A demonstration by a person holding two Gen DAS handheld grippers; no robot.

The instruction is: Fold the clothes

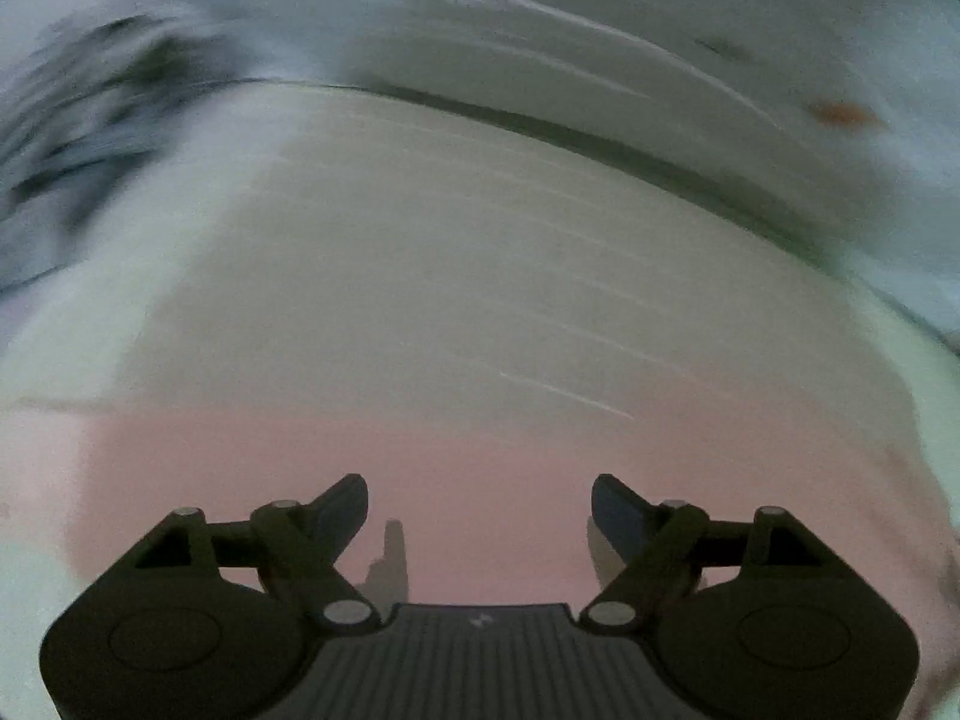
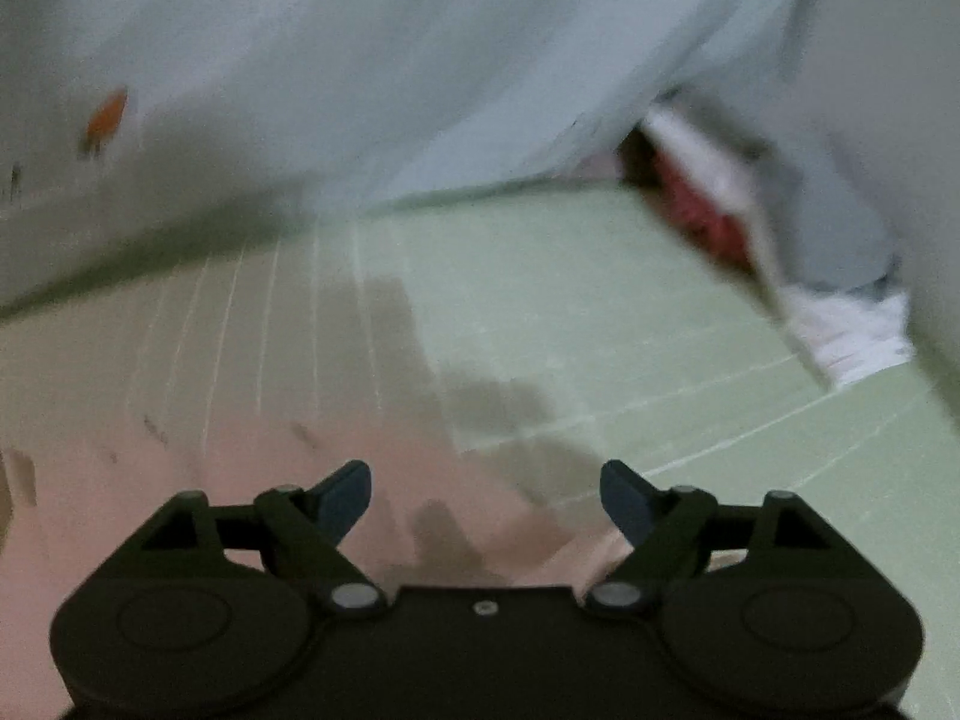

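Observation:
A pale pink-beige garment (image 1: 450,270) with thin white stripes lies flat on a light green surface (image 1: 54,372); the left wrist view is smeared by motion. My left gripper (image 1: 480,504) hangs over the garment's near part, open, with nothing between its fingers. In the right wrist view the same striped garment (image 2: 228,360) fills the left half and the bare green surface (image 2: 630,300) the right half. My right gripper (image 2: 486,492) is open over the garment's edge, its jaws holding nothing.
A pale blue-white cloth or wall (image 2: 390,60) rises behind the surface, with a small orange mark (image 2: 108,117) on it, also visible as an orange mark (image 1: 837,113). A red and white thing (image 2: 708,210) sits at the back right. A dark blurred patch (image 1: 90,120) lies far left.

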